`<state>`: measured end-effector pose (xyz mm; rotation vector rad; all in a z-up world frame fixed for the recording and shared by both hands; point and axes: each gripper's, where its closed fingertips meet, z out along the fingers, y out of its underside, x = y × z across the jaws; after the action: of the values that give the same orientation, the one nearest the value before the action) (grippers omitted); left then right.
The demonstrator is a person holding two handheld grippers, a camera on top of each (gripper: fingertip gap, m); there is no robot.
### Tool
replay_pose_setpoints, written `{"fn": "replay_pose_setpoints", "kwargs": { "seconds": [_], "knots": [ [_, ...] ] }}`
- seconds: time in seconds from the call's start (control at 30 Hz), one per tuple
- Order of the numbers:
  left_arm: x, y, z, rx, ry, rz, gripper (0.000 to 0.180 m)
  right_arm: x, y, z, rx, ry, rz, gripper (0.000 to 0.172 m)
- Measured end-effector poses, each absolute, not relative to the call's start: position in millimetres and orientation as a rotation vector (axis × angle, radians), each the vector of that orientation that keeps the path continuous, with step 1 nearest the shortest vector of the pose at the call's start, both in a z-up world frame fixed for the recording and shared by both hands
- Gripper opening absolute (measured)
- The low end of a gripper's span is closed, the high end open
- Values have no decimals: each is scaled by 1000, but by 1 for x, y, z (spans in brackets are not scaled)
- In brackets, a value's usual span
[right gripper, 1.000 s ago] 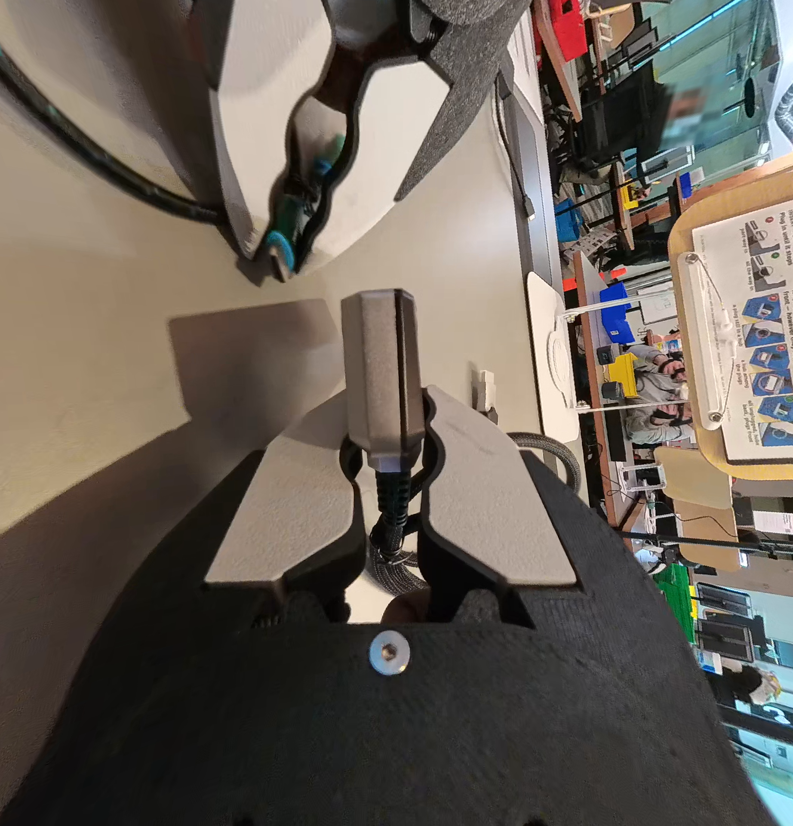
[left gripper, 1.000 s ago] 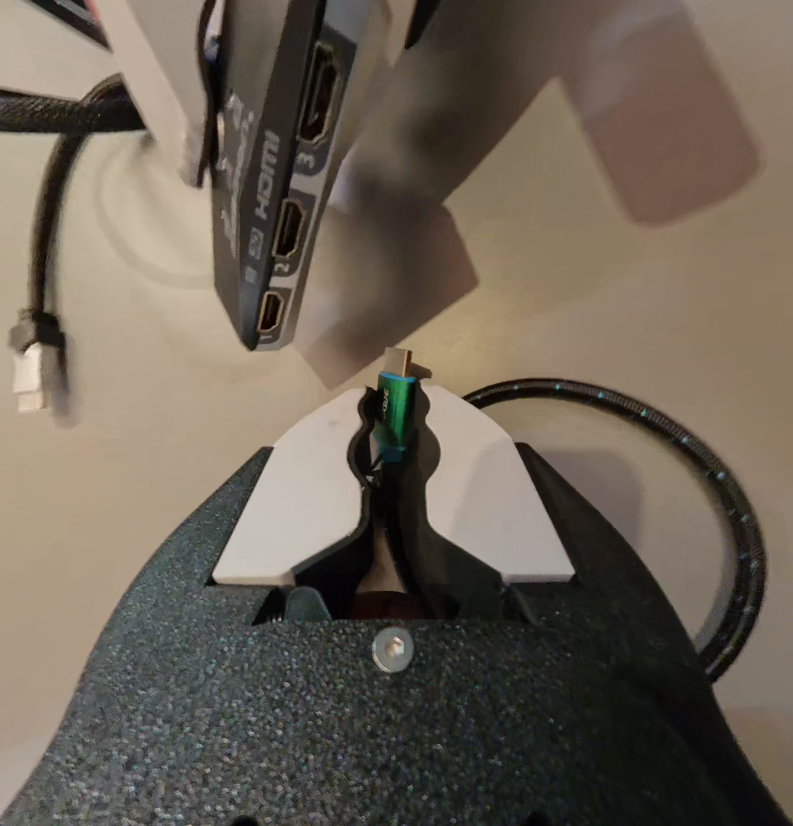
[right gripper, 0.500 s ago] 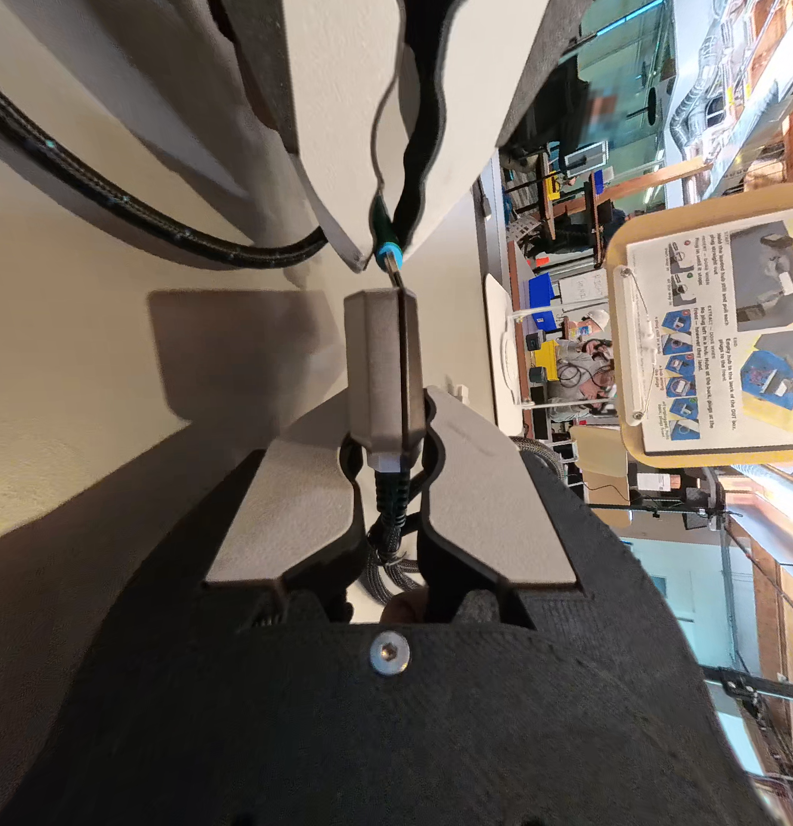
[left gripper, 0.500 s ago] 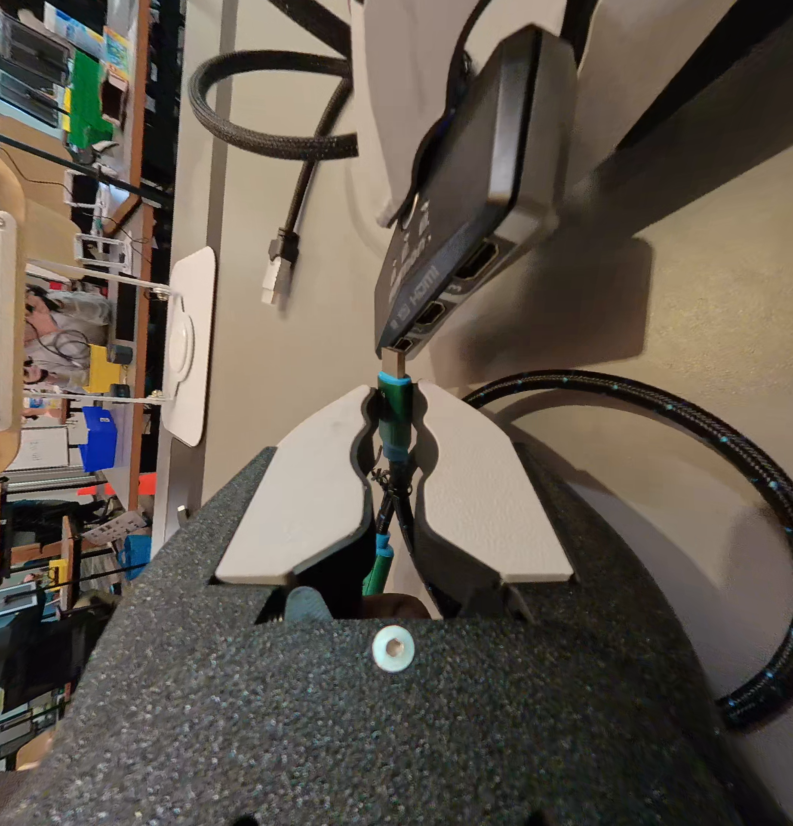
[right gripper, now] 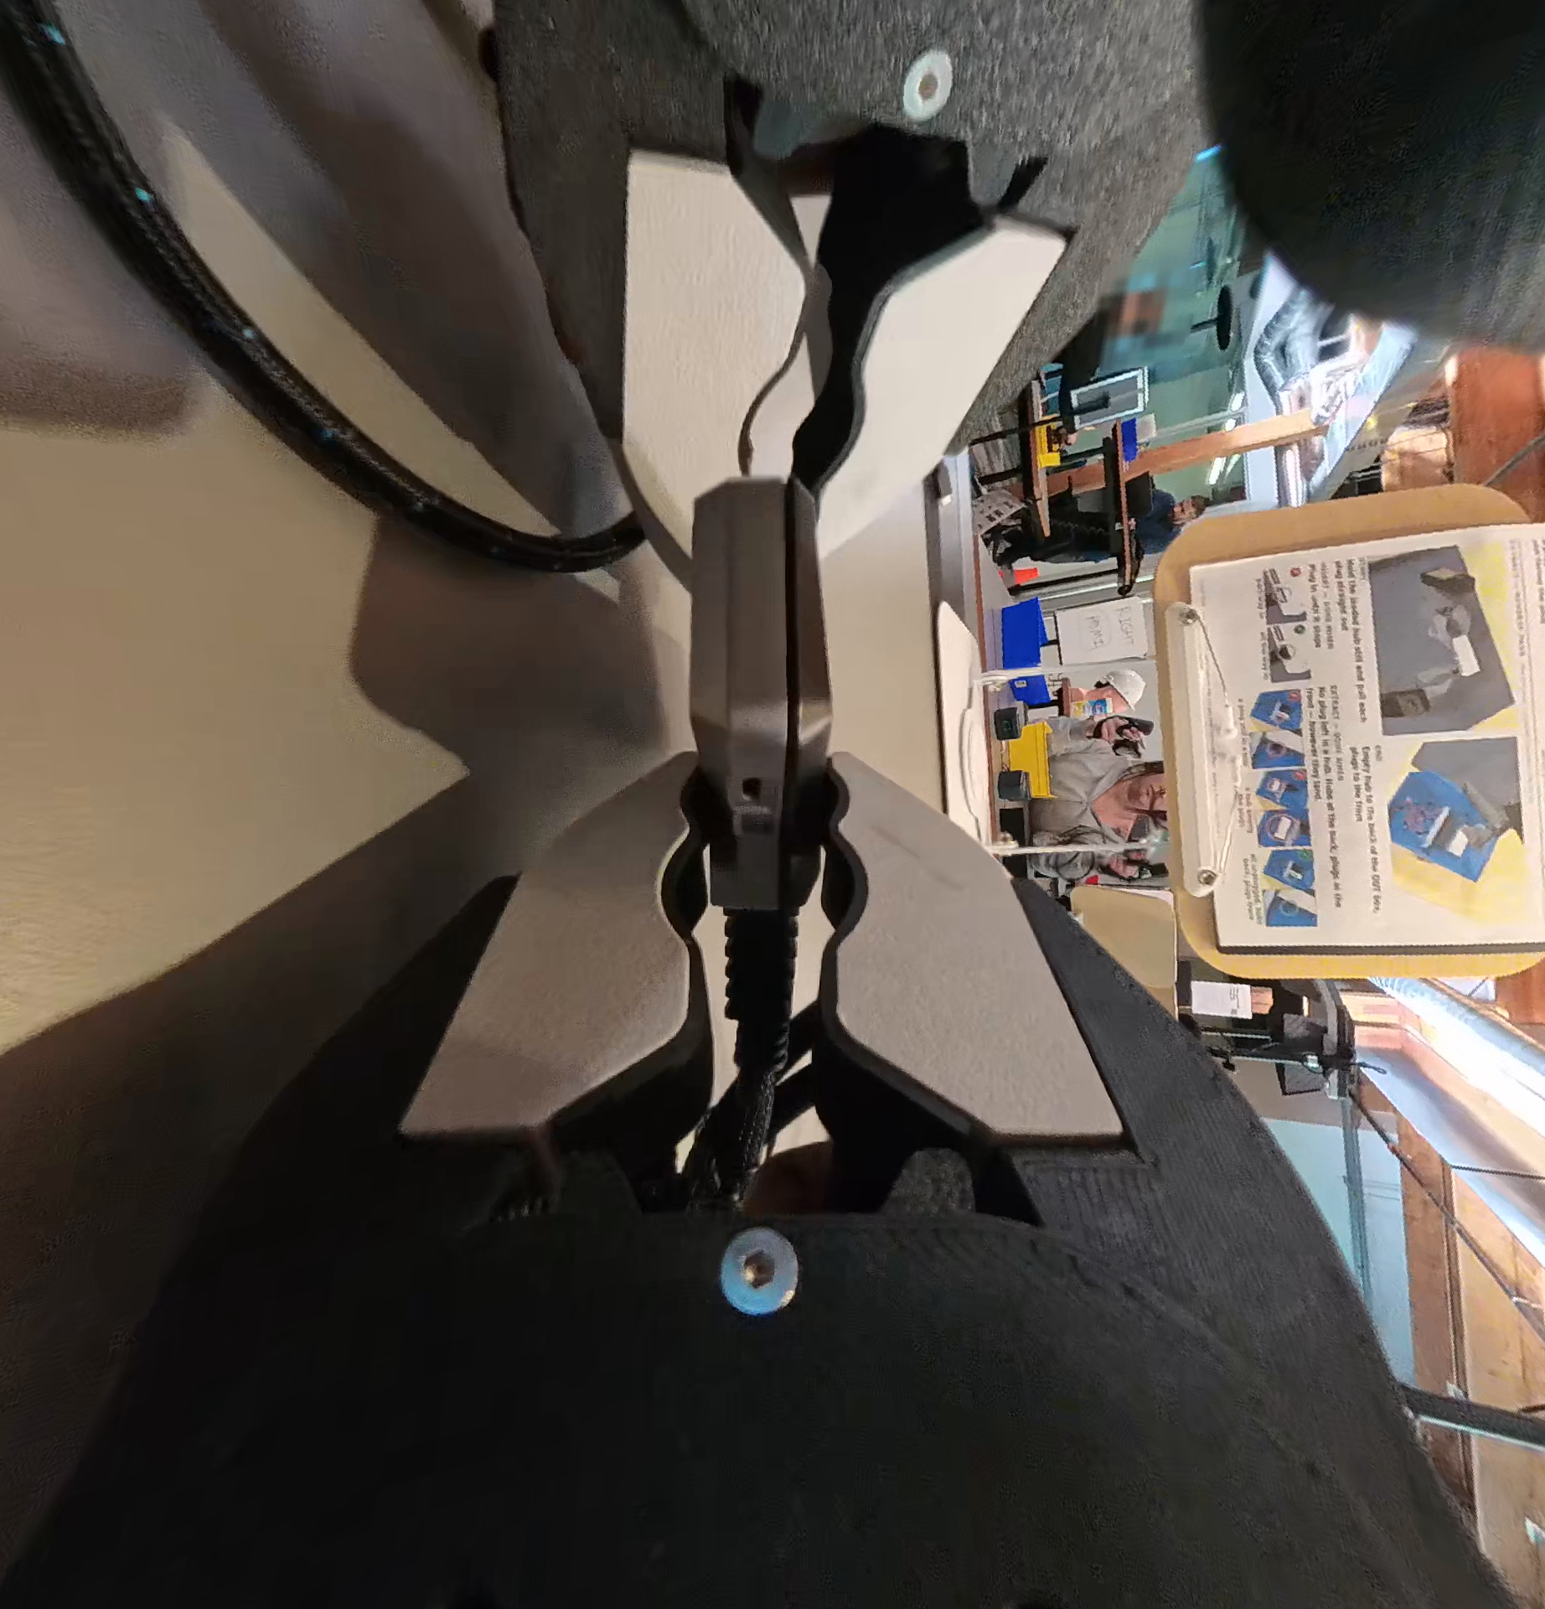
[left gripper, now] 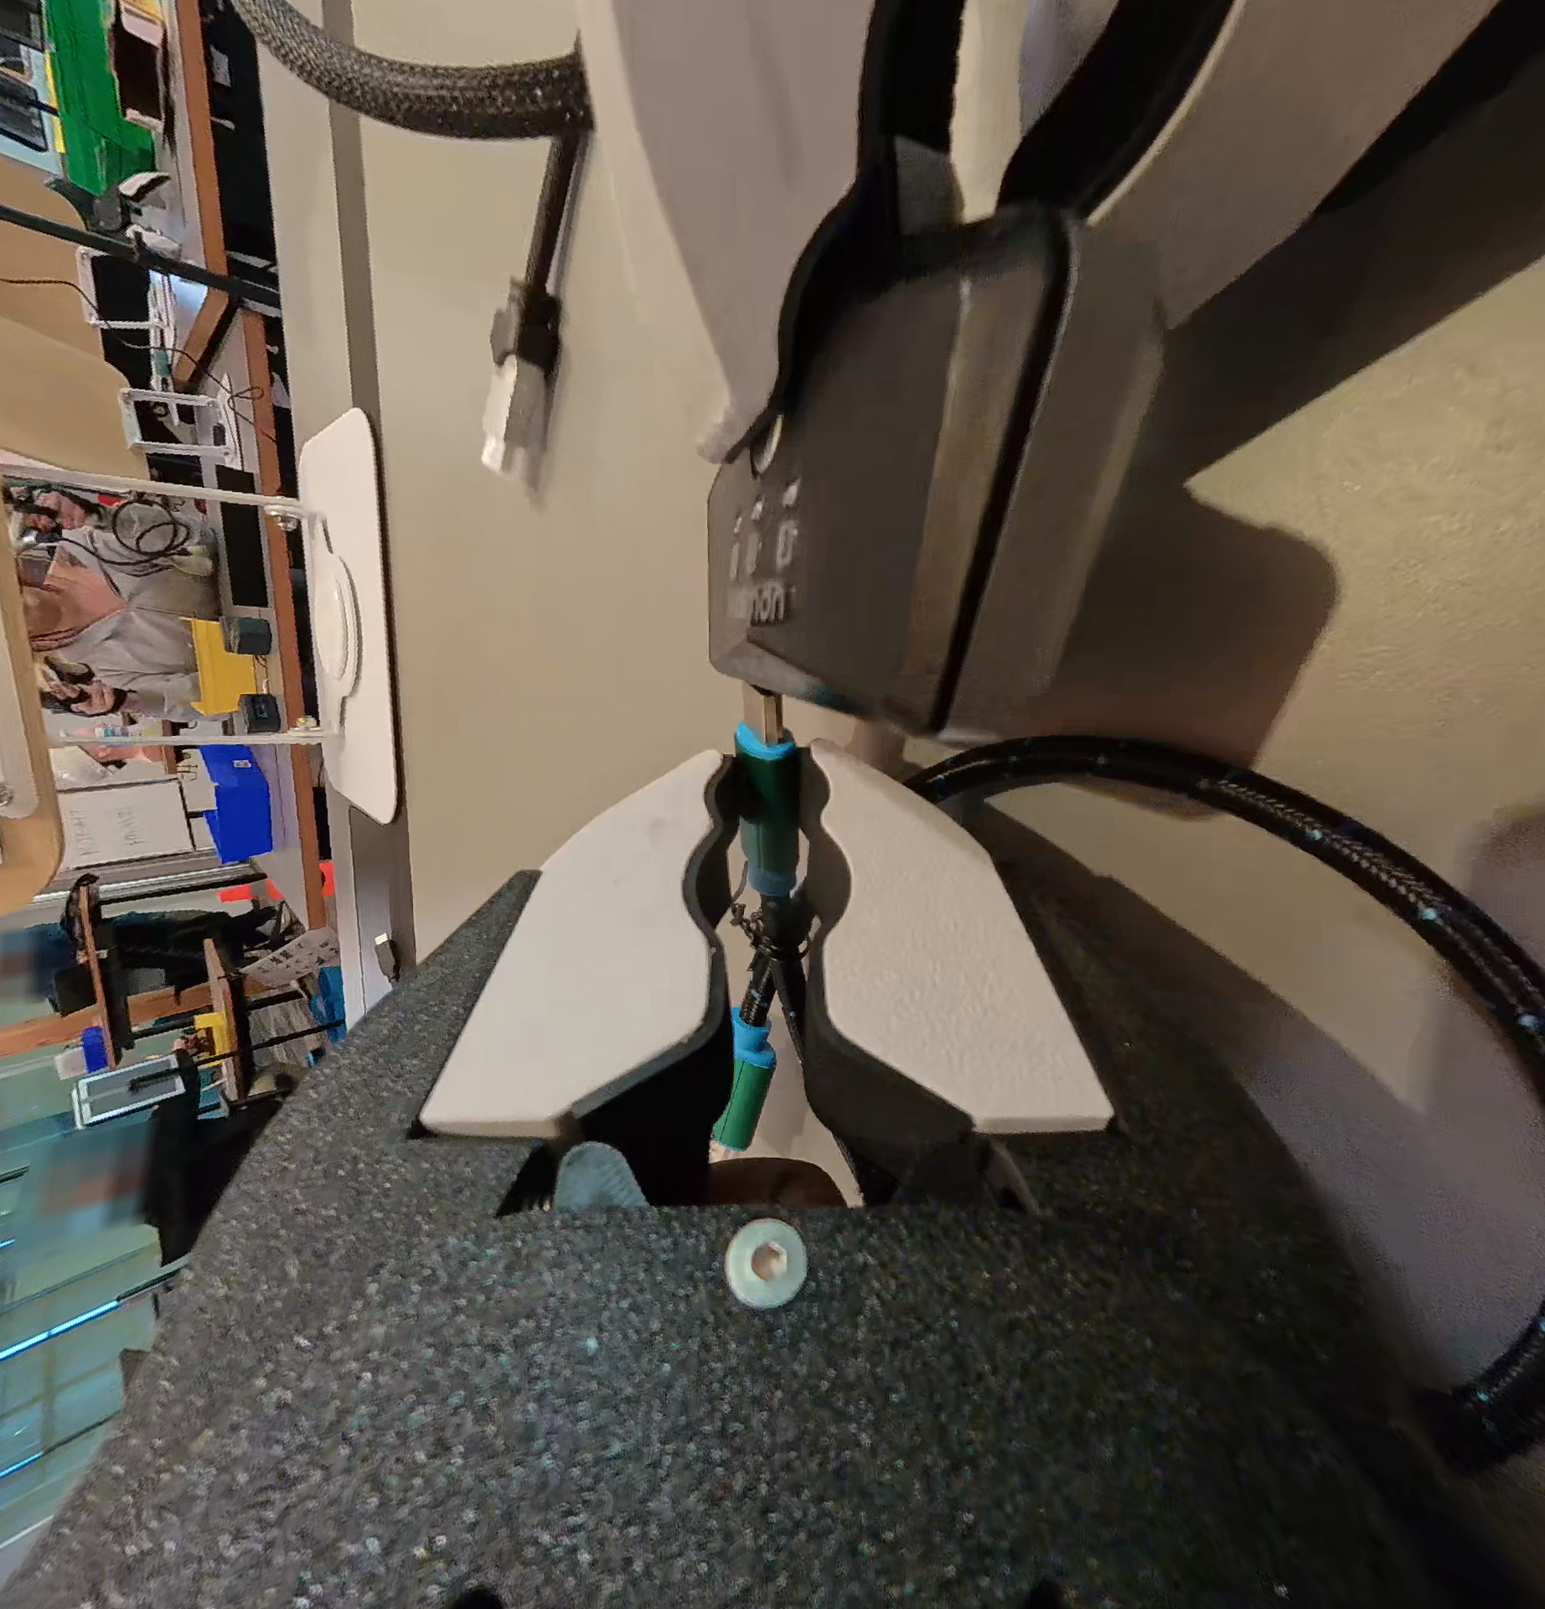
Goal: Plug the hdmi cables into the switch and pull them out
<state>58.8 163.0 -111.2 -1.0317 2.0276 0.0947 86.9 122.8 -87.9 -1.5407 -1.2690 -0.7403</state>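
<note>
Two grippers are seen, each clenched on one thing. The left gripper (left gripper: pixel 765 766) is closed on a green plug (left gripper: pixel 767 818) with blue bands at both ends; both pale fingers (left gripper: pixel 630 923) are pressed to its sides, and its bare metal tip is set at the lower edge of the dark hub (left gripper: pixel 908 522), just entering a port there. The right gripper (right gripper: pixel 760 784) is clamped on that same hub (right gripper: pixel 756 644), held edge-on, its two pads pressed against the hub's narrow end where a braided lead leaves it.

Relative to the hub, three cable pieces are counted in the left wrist view: one black braided cable (left gripper: pixel 1326 879) flecked with blue, looping from just below the hub out to the right; one thicker black braided cable (left gripper: pixel 438 87) above and to the left; and one loose grey-white connector (left gripper: pixel 517 400) to the left, well apart from the hub. A second green plug (left gripper: pixel 747 1088) is seen hanging between the left fingers, below the first.

One beige tabletop (left gripper: pixel 577 609) lies behind the hub. Bare surface is left to the left of the hub as far as the loose connector; the table's edge runs farther left, beside a white stand base (left gripper: pixel 351 609). To the right of the hub the room is bounded by the looping cable. One instruction board (right gripper: pixel 1378 740) stands beyond the table edge in the right wrist view.
</note>
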Motion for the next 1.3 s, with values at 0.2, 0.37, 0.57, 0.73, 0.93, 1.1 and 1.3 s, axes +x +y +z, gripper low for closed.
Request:
{"fn": "replay_pose_setpoints", "kwargs": {
  "seconds": [0.2,0.37,0.57,0.73,0.93,1.1,1.3],
  "knots": [
    [61,162,-118,-1023,2050,43,12,87,122,-94,-1552,-1292,-719,21],
    [56,165,-111,-1072,2056,-63,37,84,122,-96,-1559,-1293,-688,22],
    [41,165,-105,-1141,2125,-295,50,86,123,-95,-1570,-1280,-672,22],
    [34,171,-115,-1147,2170,-496,51,86,124,-95,-1584,-1274,-650,22],
    [36,166,-124,-1142,2219,-542,25,84,124,-98,-1585,-1288,-653,22],
    [39,171,-122,-1079,2214,-327,12,87,125,-94,-1582,-1256,-650,22],
    [42,170,-116,-989,2193,-99,10,89,125,-89,-1564,-1244,-671,22]
  ]
}}
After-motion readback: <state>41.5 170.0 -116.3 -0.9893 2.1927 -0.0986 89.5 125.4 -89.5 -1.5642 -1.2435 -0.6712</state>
